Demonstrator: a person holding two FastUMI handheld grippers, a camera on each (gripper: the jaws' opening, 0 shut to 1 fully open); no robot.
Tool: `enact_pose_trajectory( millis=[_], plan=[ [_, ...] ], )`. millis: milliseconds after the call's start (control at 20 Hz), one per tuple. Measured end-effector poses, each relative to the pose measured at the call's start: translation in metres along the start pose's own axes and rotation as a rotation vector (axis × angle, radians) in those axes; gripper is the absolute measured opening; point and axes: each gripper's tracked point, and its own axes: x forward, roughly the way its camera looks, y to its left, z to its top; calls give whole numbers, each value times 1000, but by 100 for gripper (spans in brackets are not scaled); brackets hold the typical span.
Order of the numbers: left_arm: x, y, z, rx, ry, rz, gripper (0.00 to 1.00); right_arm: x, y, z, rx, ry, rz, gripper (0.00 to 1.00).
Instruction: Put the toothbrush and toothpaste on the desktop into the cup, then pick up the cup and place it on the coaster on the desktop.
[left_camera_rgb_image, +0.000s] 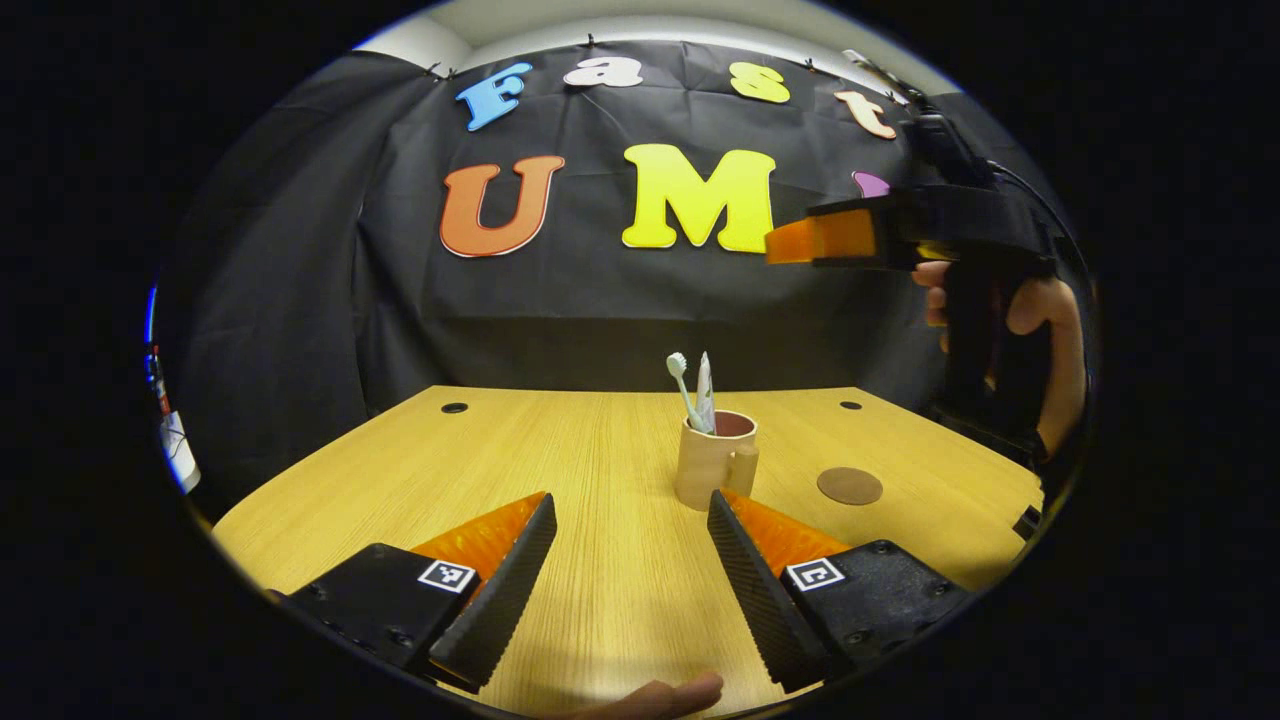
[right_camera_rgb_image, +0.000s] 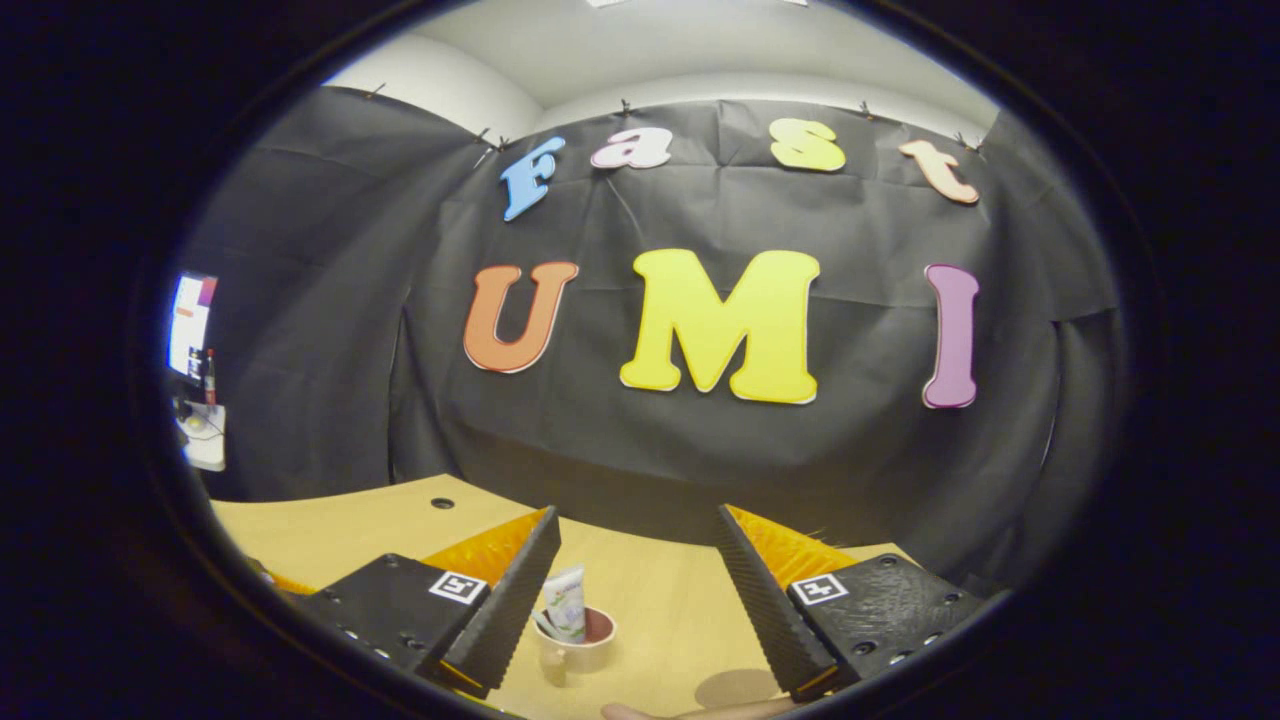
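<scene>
A tan cup (left_camera_rgb_image: 715, 462) with a handle stands upright on the wooden desktop (left_camera_rgb_image: 600, 470). A white toothbrush (left_camera_rgb_image: 683, 388) and a white toothpaste tube (left_camera_rgb_image: 706, 393) stand inside it. A round brown coaster (left_camera_rgb_image: 850, 486) lies on the desk to the cup's right, apart from it. My left gripper (left_camera_rgb_image: 632, 512) is open and low over the desk, with the cup just beyond its right finger. My right gripper (right_camera_rgb_image: 637, 530) is open and high above the desk; below it I see the cup (right_camera_rgb_image: 580, 642), the toothpaste tube (right_camera_rgb_image: 565, 603) and the coaster (right_camera_rgb_image: 736, 687). The right gripper (left_camera_rgb_image: 800, 240) shows high at the right, held by a hand.
The desktop has two small dark cable holes (left_camera_rgb_image: 455, 408) (left_camera_rgb_image: 851, 405) near its back edge, where the black cloth wall hangs. A fingertip (left_camera_rgb_image: 660, 695) shows at the near edge. A lit screen (right_camera_rgb_image: 190, 322) and clutter sit off the desk's left side.
</scene>
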Motion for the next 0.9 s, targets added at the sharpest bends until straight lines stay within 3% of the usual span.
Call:
enact_pose_trajectory(
  millis=[350,500,700,900],
  plan=[
    [50,-30,33,22,92,7,97,-79,-57,13,18,-64,-38,94],
    [70,-49,56,33,123,-10,97,-106,-77,8,-15,-71,-51,94],
    [96,-59,88,82,177,30,97,-131,-96,-11,-71,-85,-80,94],
    [107,-72,89,31,289,38,96,-151,-116,-29,-75,-83,-101,94]
  ],
)
